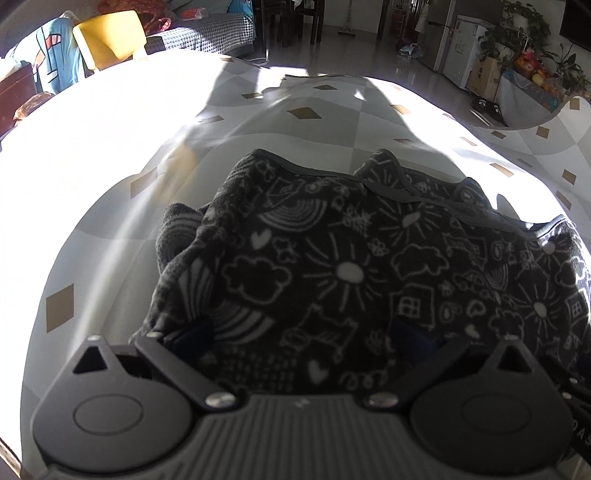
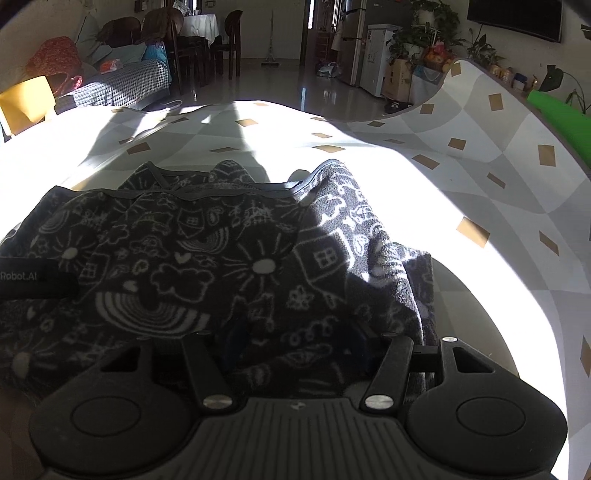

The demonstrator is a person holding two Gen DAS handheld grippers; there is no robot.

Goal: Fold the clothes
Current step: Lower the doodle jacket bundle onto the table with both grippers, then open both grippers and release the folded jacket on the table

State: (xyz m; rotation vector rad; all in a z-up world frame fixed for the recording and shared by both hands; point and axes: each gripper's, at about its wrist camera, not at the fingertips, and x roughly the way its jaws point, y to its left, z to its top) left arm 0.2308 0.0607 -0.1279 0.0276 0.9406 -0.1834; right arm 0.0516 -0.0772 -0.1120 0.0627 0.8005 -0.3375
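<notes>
dark doodle-print fleece garment [image 1: 332, 273] mid-frame on checkered counter [image 1: 110, 122], left hand-held gripper [image 1: 301, 332] and right hand-held gripper [image 2: 295, 339] fingers buried in fabric (grip state: cannot tell)

Hard sunlight washes over a checked tablecloth [image 2: 461, 173] with tan diamonds. Beyond lies a glossy tiled floor [image 2: 280, 81], a houndstooth-covered sofa [image 2: 129, 86], a yellow chair [image 1: 110, 37], dark dining chairs [image 2: 225, 40], a white fridge [image 2: 380, 55] and houseplants [image 1: 517, 33] (fruit piled beneath).
</notes>
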